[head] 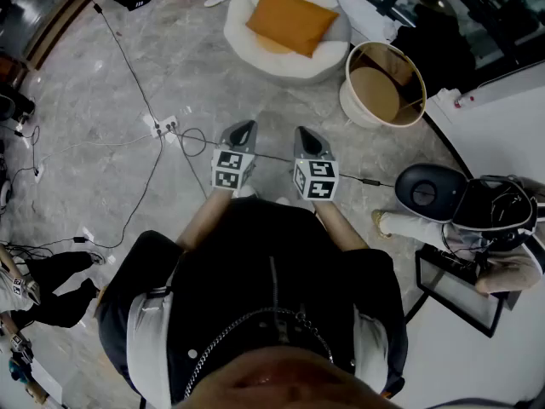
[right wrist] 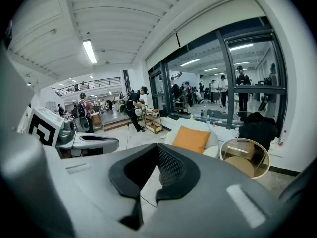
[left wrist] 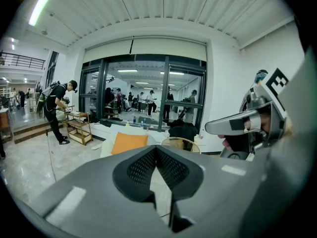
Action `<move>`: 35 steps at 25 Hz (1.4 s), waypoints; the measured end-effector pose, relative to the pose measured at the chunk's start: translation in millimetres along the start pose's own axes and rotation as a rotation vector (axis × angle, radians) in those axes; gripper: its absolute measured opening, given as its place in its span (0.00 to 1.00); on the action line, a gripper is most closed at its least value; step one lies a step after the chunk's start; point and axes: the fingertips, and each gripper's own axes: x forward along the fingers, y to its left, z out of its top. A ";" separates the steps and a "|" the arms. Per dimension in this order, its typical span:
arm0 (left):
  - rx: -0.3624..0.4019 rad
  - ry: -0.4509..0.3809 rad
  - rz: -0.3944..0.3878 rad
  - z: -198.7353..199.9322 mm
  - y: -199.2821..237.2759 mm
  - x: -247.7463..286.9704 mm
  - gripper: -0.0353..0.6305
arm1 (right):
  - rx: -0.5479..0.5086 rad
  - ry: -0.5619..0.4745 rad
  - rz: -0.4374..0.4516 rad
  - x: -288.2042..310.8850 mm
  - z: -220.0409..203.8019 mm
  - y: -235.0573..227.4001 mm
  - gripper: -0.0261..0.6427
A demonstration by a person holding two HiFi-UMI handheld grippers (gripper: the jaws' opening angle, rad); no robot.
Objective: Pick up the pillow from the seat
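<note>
- The pillow (head: 292, 17) is orange and lies flat on top of the white round seat (head: 255, 56). It covers most of the seat's middle and reaches toward its far edge.
- Seen from the head view, its long side runs roughly left to right and is skewed a bit, so the right end sits closer to the person. One long edge faces the grippers, which looks to me like the obvious edge to go for.
- Both gripper views show it straight ahead. It's a little left of centre in the left gripper view (left wrist: 130, 143) and a little right of centre in the right gripper view (right wrist: 192, 139).
- The seat is well apart from the person, with a stretch of bare marble floor between them. So I'd say the coming move is basically a walk and reach straight forward, not sideways.
- The right gripper (head: 308, 135) lines up almost dead-on with the pillow's middle. The left gripper (head: 245, 129) is off toward the seat's left edge. The right one is a touch nearer, I reckon, but not by much.
- Both grippers are held close in front of the body with their jaws pressed together and nothing between them. They'd have to spread before taking the pillow.
- A round tub (head: 351, 100) sits just beside the seat's right edge, so it's worth steering clear of on that side.
- A thin cable (head: 192, 135) crosses the floor under the grippers, which could trip someone walking in.
</note>
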 end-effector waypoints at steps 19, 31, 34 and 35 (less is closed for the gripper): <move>0.008 -0.008 0.003 1.4 8.6 -14.1 0.07 | 0.007 -0.028 0.004 -11.4 -0.5 8.2 0.04; -0.014 0.008 0.096 -11.7 85.7 -37.3 0.07 | 0.034 0.018 -0.015 12.0 -12.1 26.7 0.04; -0.019 0.013 0.105 -15.9 97.1 -41.3 0.07 | 0.052 0.020 -0.022 16.4 -15.3 31.8 0.04; -0.019 0.013 0.107 -15.8 99.2 -41.1 0.07 | 0.056 0.022 -0.023 17.9 -15.8 31.7 0.04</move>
